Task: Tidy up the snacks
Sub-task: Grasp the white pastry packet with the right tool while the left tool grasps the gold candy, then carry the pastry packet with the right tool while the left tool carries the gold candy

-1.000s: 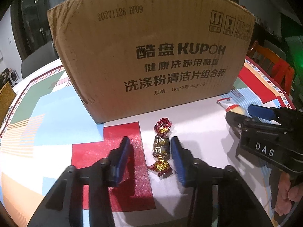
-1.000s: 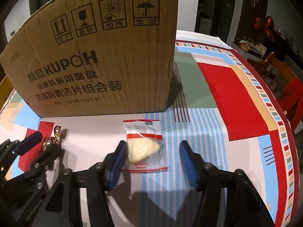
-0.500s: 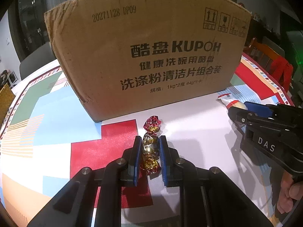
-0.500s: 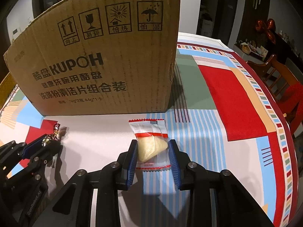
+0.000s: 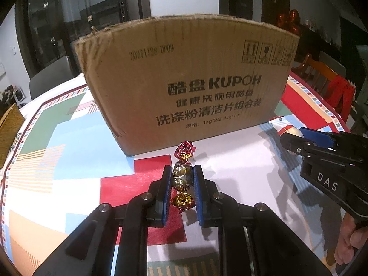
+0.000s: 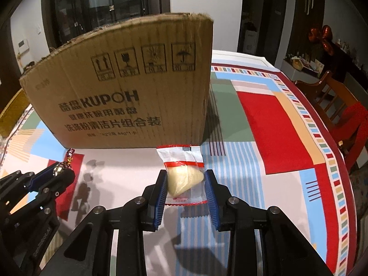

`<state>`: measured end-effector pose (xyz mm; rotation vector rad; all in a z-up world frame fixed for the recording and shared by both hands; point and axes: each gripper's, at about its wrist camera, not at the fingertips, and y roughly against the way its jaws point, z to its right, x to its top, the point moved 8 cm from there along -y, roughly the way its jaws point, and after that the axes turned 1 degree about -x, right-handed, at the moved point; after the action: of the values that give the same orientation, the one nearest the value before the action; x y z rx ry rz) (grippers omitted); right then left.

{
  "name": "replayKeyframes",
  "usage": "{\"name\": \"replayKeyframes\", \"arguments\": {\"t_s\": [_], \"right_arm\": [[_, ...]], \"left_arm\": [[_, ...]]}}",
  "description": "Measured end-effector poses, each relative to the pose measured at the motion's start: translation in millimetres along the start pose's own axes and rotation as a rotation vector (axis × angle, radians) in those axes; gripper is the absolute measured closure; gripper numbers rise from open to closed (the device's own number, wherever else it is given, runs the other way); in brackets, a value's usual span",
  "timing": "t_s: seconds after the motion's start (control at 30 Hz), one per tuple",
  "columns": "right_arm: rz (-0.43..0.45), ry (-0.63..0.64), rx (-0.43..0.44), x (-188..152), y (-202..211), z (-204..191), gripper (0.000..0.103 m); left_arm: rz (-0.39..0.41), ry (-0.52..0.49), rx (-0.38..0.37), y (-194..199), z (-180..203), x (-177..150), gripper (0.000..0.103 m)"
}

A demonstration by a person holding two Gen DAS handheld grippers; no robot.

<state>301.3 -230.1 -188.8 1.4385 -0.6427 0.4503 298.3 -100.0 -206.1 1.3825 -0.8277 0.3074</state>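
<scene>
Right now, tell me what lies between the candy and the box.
Only bare tablecloth separates the candy from the box, seen in the left wrist view.

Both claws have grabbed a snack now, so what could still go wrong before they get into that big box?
The left gripper pinches the foil candy only at its round middle, so it might twist or slip out. The right gripper holds the packet by slippery film, which could slide. The box wall rises high ahead, so a low lift may bump it.
</scene>
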Motion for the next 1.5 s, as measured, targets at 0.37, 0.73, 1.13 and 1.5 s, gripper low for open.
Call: {"name": "replayKeyframes", "arguments": {"t_s": [0.37,0.73,1.13,1.5], "right_arm": [[0.054,0.003,0.011,12,33,-4,0.07],[0.11,0.002,0.025,26,61,-8,0.07],[0.168,0.007,0.036,47,86,-9,0.069],[0.221,0.012,0.055,69,102,-12,0.069]], "left_arm": [[0.043,0.014,0.003,29,-5,13,0.084],[0.088,0.028,0.004,58,-7,32,0.084],[0.11,0.05,0.009,78,-13,47,0.084],[0.144,0.056,0.013,89,-19,71,0.084]]}}
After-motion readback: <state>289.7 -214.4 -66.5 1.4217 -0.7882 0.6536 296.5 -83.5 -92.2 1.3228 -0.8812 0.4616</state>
